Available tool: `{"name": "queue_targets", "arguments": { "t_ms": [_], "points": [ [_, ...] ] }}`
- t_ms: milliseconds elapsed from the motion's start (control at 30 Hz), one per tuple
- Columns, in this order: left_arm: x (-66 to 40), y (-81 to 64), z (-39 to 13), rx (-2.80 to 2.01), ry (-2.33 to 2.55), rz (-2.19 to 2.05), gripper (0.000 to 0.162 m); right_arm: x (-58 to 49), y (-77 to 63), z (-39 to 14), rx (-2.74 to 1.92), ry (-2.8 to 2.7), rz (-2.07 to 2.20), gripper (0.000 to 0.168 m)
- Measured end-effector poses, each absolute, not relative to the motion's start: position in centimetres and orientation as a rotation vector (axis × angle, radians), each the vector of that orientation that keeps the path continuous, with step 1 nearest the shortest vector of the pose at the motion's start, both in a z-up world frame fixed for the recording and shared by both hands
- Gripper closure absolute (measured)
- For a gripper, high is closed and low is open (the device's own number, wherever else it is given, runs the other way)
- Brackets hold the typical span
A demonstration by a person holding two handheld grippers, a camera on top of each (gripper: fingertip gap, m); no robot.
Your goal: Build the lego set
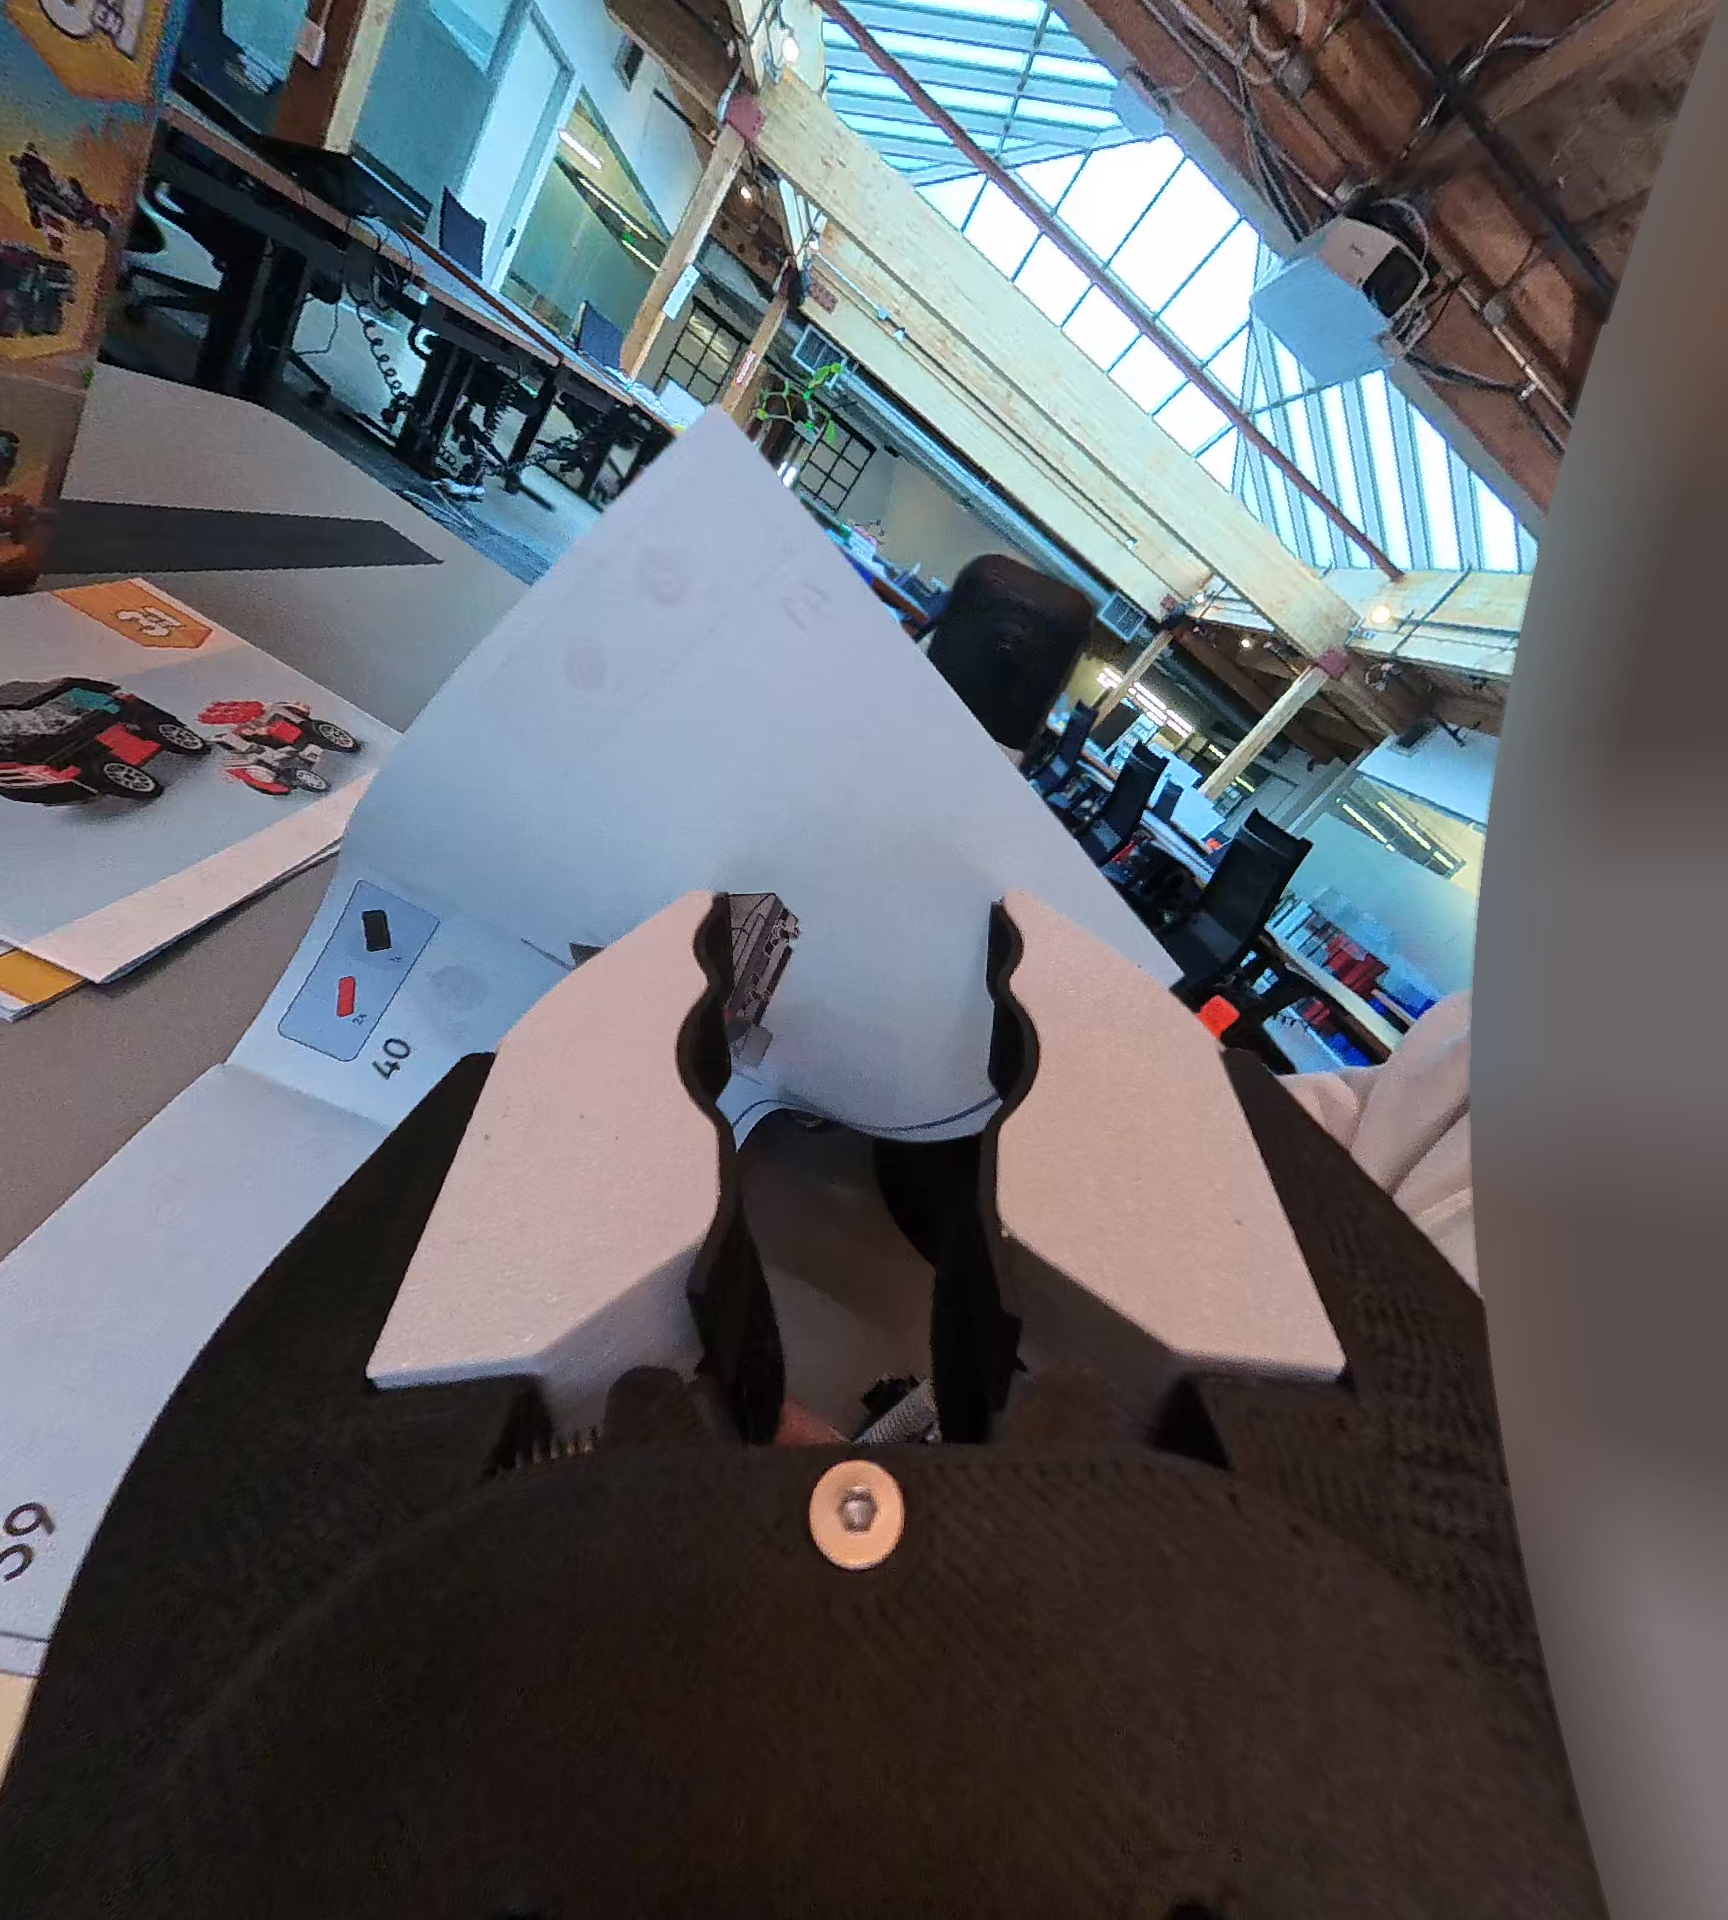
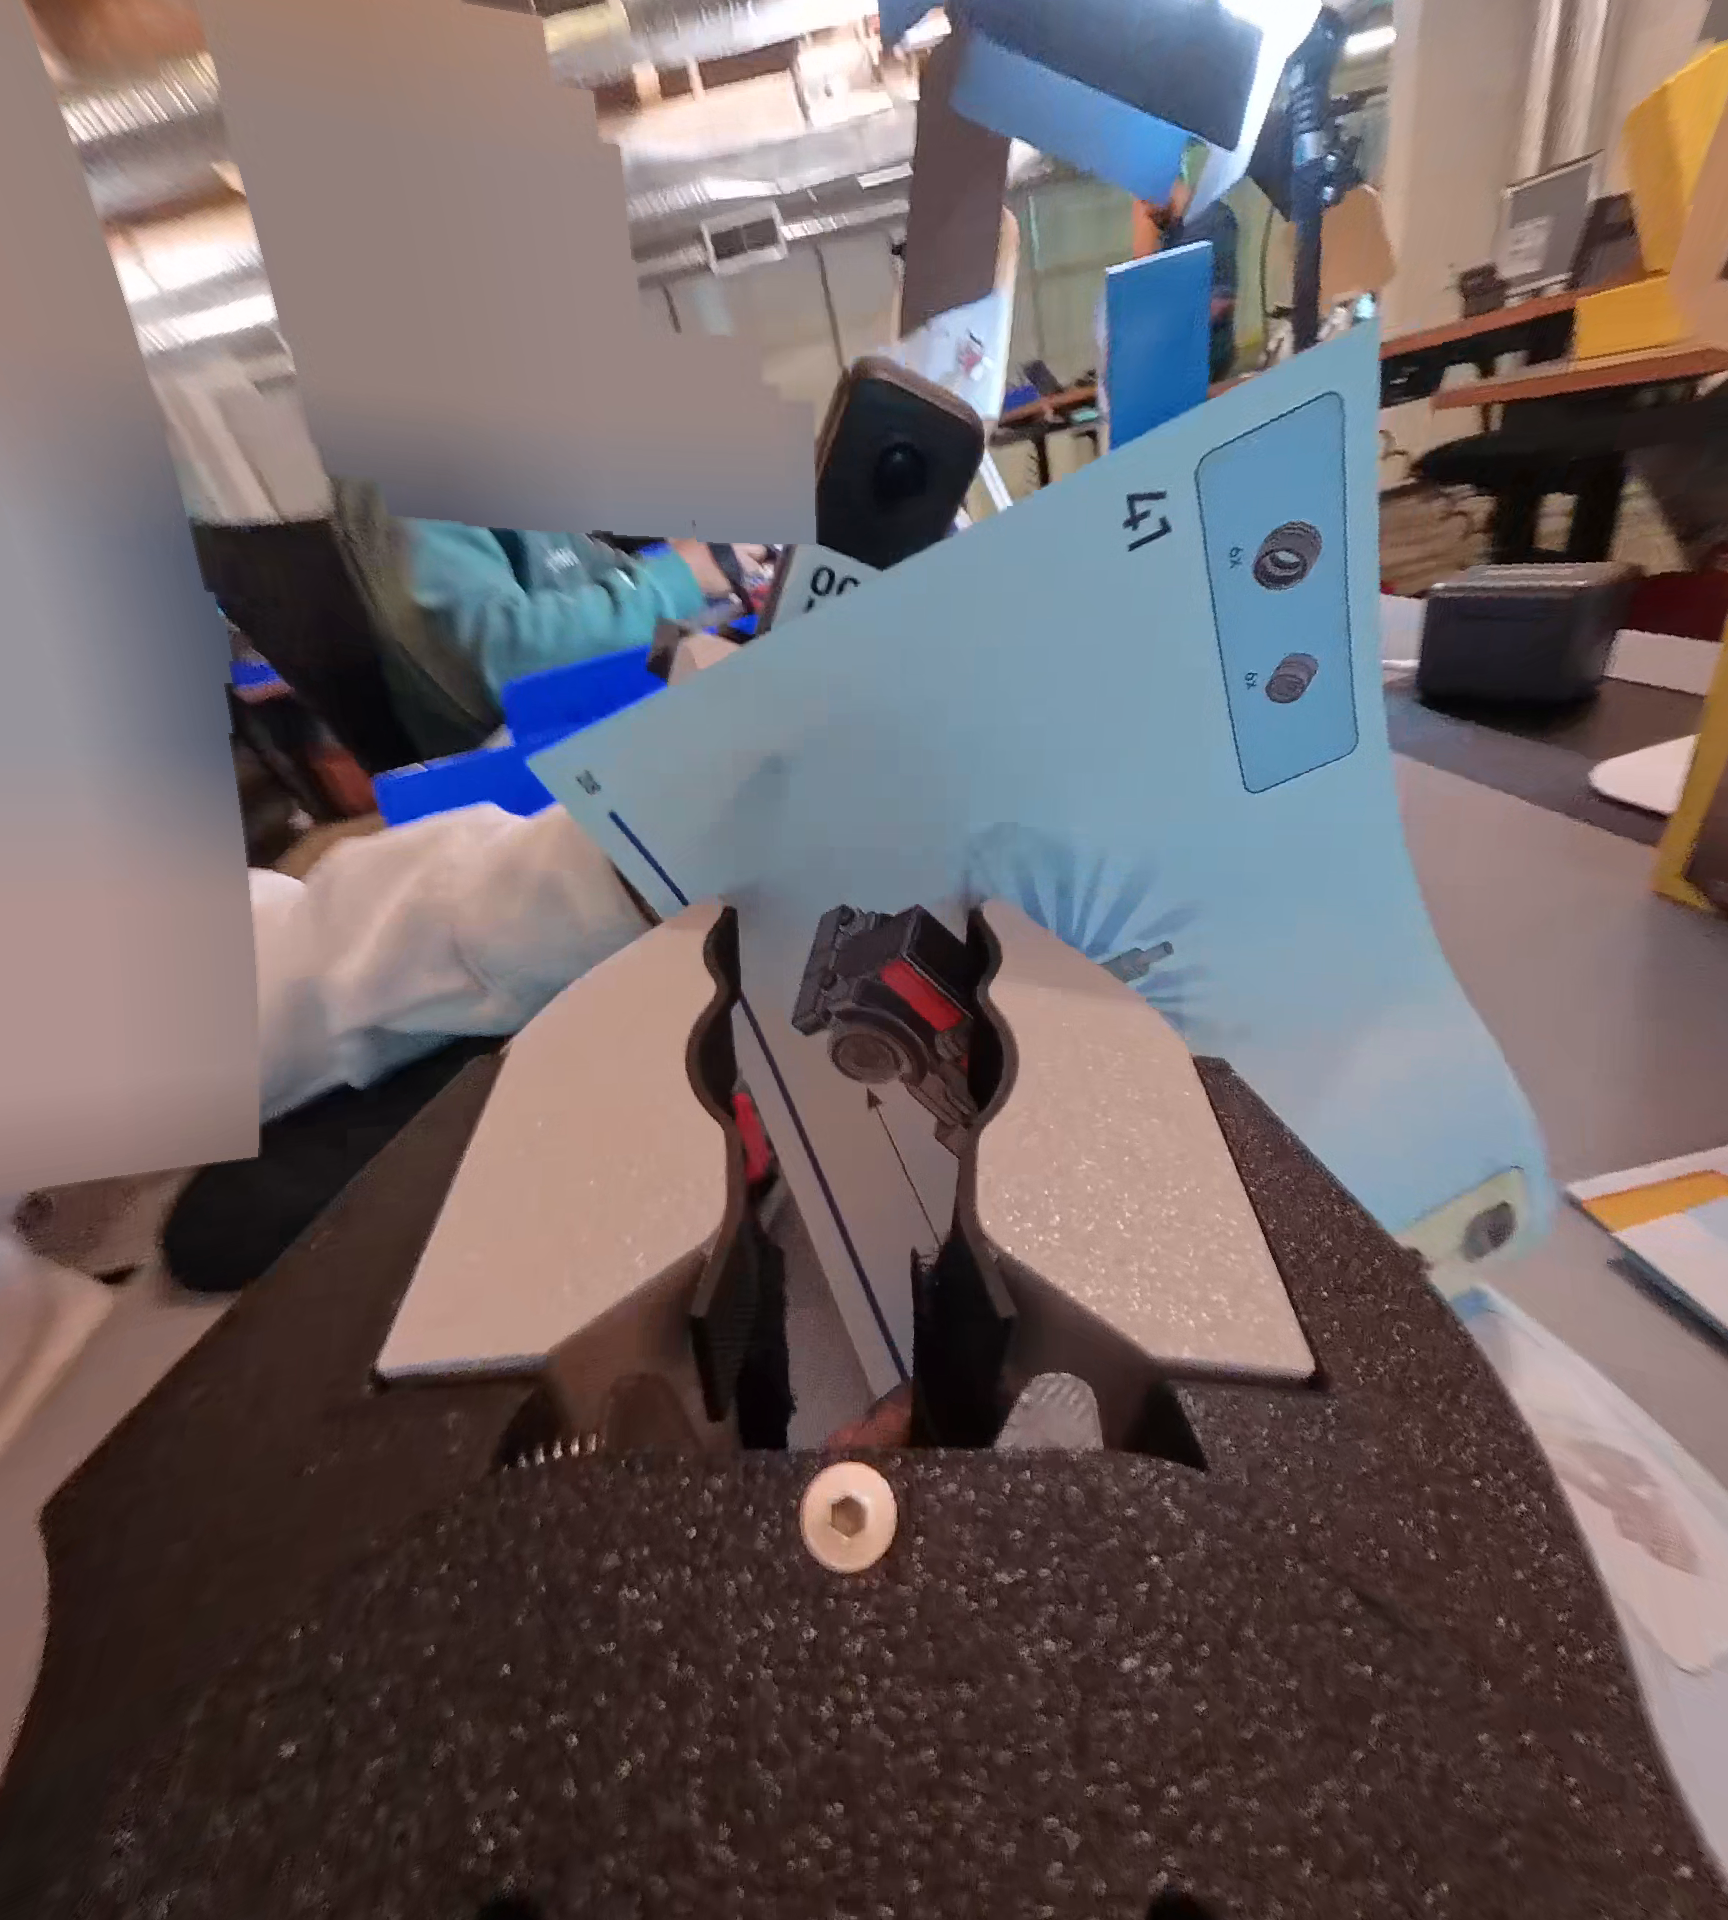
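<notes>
Thin, glossy instruction page, pale blue, curled upward off the grey desk; standing between both hand-held grippers' parted, unclamped jaws.

My left gripper has a black body of rough, grainy printed plastic, matt pale finger plates and one shiny metal screw at lower centre. The lifted page filling mid-frame is thin, smooth matt paper; the booklet at left looks slightly glossy. Upper right, the ceiling beams are bare wood. The right gripper body is speckled and coarse, and its blue page is smooth paper.
</notes>
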State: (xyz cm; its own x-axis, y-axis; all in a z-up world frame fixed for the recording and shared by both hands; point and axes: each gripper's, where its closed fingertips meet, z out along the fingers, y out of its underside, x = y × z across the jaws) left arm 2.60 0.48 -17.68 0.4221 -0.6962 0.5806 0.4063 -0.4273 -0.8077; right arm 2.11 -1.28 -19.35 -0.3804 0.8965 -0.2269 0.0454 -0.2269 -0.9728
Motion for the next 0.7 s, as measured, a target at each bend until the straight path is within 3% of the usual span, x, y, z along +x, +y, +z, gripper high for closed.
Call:
{"name": "queue_targets", "arguments": {
  "t_ms": [300,700],
  "points": [
    [3.9,0.4,-18.0,-1.603,0.314,-1.209,0.119,3.0,-2.2,-18.6,-1.155,-1.334,2.029,0.118],
    [2.4,0.3,-18.1,-1.629,0.303,-1.14,0.119,2.1,-1.9,-19.7,-1.203,-1.367,1.904,0.117]
  ]
}}
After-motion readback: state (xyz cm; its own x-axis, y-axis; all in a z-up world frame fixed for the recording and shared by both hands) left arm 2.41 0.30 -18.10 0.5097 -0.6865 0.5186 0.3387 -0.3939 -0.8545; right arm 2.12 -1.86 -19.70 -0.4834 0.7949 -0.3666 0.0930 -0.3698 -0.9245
